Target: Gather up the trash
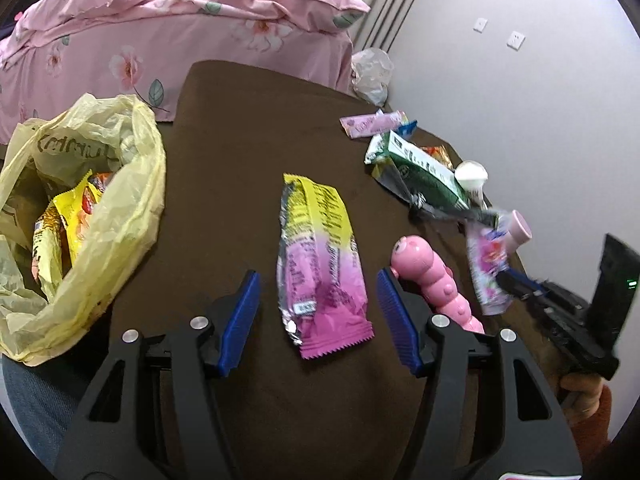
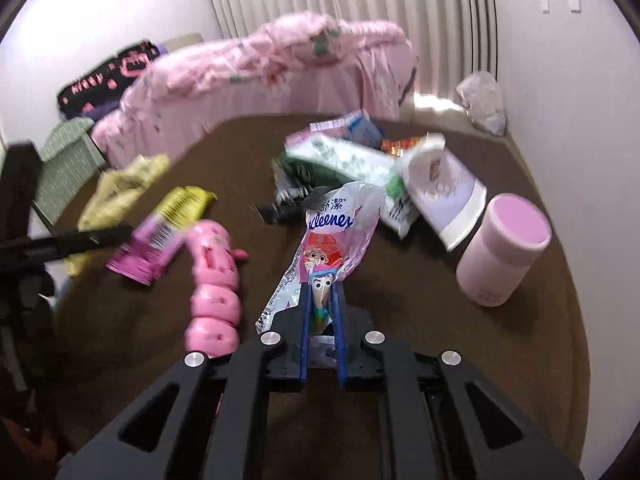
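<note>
The right gripper [image 2: 322, 300] is clamped on the lower end of a Kleenex tissue wrapper [image 2: 332, 240], lifted over the brown table [image 2: 400, 300] near its right edge. The left gripper [image 1: 318, 300] stands wide apart, its blue pads either side of a yellow-and-pink snack wrapper [image 1: 320, 264] lying flat mid-table, not touching it. A pink caterpillar toy [image 1: 432, 276] lies just beside the right pad. At the left edge a yellow plastic bag [image 1: 80, 216] gapes open, with yellow snack packets [image 1: 72, 220] inside. More wrappers and a green carton [image 1: 420, 172] crowd the far right corner beside a pink cylindrical container [image 2: 504, 248].
</note>
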Motion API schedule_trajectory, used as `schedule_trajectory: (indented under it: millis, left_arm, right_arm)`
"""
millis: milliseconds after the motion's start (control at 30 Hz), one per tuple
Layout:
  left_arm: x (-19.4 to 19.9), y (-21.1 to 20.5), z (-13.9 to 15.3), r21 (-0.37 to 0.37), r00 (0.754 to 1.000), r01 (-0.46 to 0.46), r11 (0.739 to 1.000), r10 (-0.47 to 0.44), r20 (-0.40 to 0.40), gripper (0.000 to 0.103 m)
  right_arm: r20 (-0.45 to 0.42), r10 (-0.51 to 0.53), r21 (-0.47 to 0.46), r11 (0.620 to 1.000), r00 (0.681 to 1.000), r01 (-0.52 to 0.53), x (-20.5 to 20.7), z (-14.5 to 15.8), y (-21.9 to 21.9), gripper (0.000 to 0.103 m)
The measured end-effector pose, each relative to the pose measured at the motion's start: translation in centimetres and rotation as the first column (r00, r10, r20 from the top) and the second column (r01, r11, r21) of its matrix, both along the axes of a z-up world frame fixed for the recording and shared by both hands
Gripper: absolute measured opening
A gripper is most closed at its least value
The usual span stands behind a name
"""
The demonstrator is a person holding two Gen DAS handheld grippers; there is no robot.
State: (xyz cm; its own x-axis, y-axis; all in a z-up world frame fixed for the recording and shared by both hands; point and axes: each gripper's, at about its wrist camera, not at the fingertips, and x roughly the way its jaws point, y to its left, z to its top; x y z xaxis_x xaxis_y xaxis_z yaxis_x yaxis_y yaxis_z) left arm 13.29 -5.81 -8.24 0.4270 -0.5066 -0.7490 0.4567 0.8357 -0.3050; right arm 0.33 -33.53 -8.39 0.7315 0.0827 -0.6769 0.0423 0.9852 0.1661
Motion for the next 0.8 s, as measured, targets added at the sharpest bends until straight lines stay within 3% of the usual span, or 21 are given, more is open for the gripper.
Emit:
schedule_trajectory:
  millis: [167, 233, 300, 367, 467, 600, 800]
  left_arm:
    - [-0.1, -0.7, 0.1, 0.041, 1.0, -0.03, 0.999, 0.03, 0.007, 0.055]
    - [0.3, -1.3, -0.4, 0.075, 0.999, -0.053, 0.996, 0.053, -0.003, 0.047]
    - [0.6, -1.8, -1.1, 0.109, 0.997, -0.071, 0.992, 0.072, -0.013, 0.026]
    - [0.5, -1.7, -1.4, 0.1, 0.997, -0.07, 0.993, 0.072, -0.02, 0.021]
    - [-0.2, -1.1, -0.7, 0.066, 0.998, -0.066, 0.996, 0.067, -0.009, 0.018]
    - [-1.5, 0.6, 2.3, 0.029, 0.993, -0.087, 0.996, 0.084, 0.085, 0.018]
    - [-2.6, 5.6, 6.9, -0.029, 0.962, -0.183, 0.983, 0.185, 0.203, 0.018]
  right_arm:
    - [0.06, -0.019, 0.019, 1.0, 0.998, 0.018, -1.2, 1.8, -0.8, 0.011]
    - [0.059, -0.021, 0.027, 0.999, 0.998, 0.019, -1.2, 1.9, -0.8, 0.011]
    - [0.059, -0.014, 0.035, 0.999, 0.998, 0.012, -1.2, 1.9, -0.6, 0.011]
    - [0.066, -0.002, 0.026, 1.0, 0.998, 0.0, -1.5, 2.2, -0.1, 0.011]
    - [0.093, 0.017, 0.007, 1.0, 0.996, -0.017, -1.8, 3.2, 0.7, 0.011]
    - [0.145, 0.044, -0.005, 0.999, 0.989, -0.043, -1.8, 5.3, 1.8, 0.011]
    - [0.22, 0.145, -0.052, 0.989, 0.965, -0.137, -0.5, 8.6, 5.8, 0.011]
